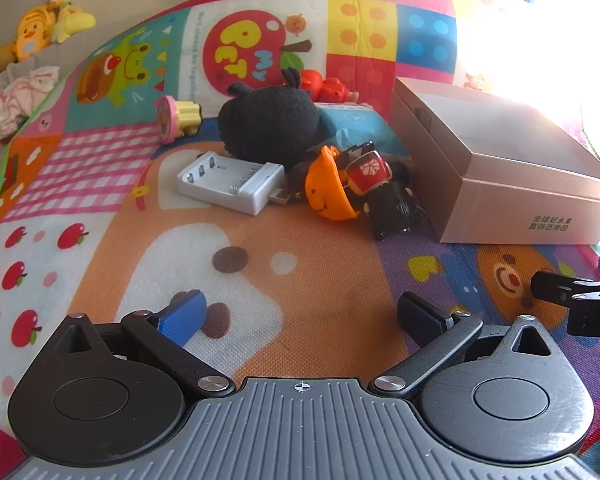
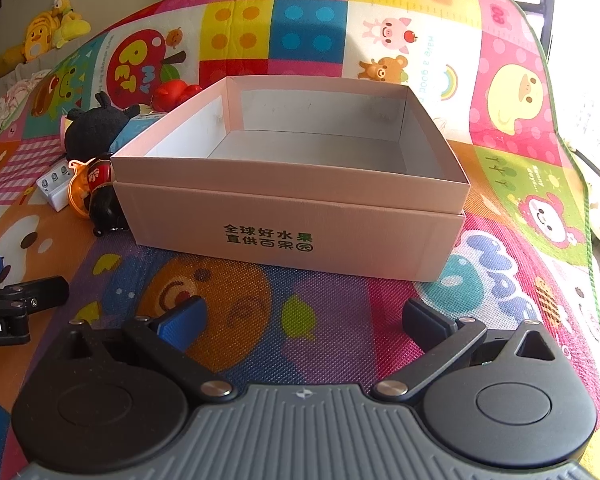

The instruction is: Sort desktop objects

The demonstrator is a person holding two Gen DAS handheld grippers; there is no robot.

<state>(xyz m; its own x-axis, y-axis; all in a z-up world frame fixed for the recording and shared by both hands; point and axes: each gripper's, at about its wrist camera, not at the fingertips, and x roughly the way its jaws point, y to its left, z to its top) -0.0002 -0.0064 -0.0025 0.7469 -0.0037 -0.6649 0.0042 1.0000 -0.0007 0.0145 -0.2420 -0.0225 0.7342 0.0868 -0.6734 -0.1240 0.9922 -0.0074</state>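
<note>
The left tool [image 1: 302,312] and the right tool [image 2: 302,318] both hang with fingers apart and empty over the play mat [image 1: 320,272], while the toys lie in a pile just beside the empty pink box [image 2: 292,220]. The black plush [image 1: 272,124] looks soft and light, so take it at the middle; the white charger [image 1: 232,180] is stiff and probably slippery, better gripped across its narrow sides. The blue packet [image 1: 352,124] and red toy [image 1: 328,84] are half hidden behind the plush, so I cannot tell what they are.

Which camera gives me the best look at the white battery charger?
The left wrist view. The white battery charger lies there in full, its slots facing up, beside the orange pumpkin toy. In the right wrist view only a corner shows at the left edge, cut off by the toys beside the pink box.
</note>
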